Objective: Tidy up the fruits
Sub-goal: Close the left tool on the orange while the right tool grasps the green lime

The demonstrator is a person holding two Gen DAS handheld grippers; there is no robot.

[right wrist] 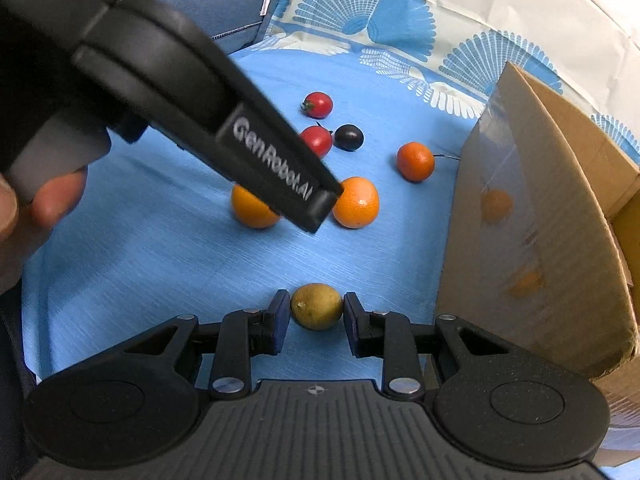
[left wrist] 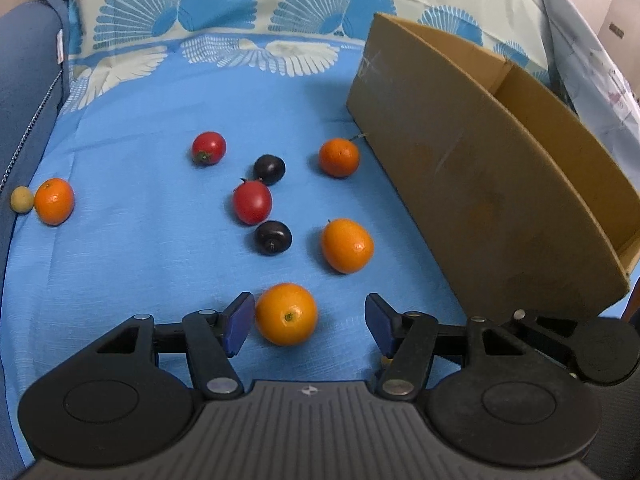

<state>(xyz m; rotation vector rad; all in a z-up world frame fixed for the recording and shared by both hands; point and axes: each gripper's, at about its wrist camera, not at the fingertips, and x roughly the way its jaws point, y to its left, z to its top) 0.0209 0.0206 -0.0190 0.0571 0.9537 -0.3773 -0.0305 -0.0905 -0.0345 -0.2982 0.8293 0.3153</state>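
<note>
In the left wrist view my left gripper (left wrist: 310, 324) is open low over the blue cloth. An orange (left wrist: 286, 314) lies between its blue pads, close to the left pad (left wrist: 240, 322) and clear of the right one. In the right wrist view my right gripper (right wrist: 316, 322) is shut on a small yellow-green fruit (right wrist: 316, 306), with both pads against its sides. More oranges (left wrist: 347, 245) (left wrist: 339, 157) (left wrist: 54, 201), two red tomatoes (left wrist: 252, 208) (left wrist: 209, 148) and two dark plums (left wrist: 273, 237) (left wrist: 269, 169) lie scattered on the cloth.
A cardboard box (left wrist: 480, 184) stands open at the right, its wall close to my right gripper (right wrist: 540, 220). The left gripper's black housing (right wrist: 272, 160) and a hand (right wrist: 40, 208) fill the upper left of the right wrist view. A small yellow fruit (left wrist: 22, 199) lies at the cloth's left edge.
</note>
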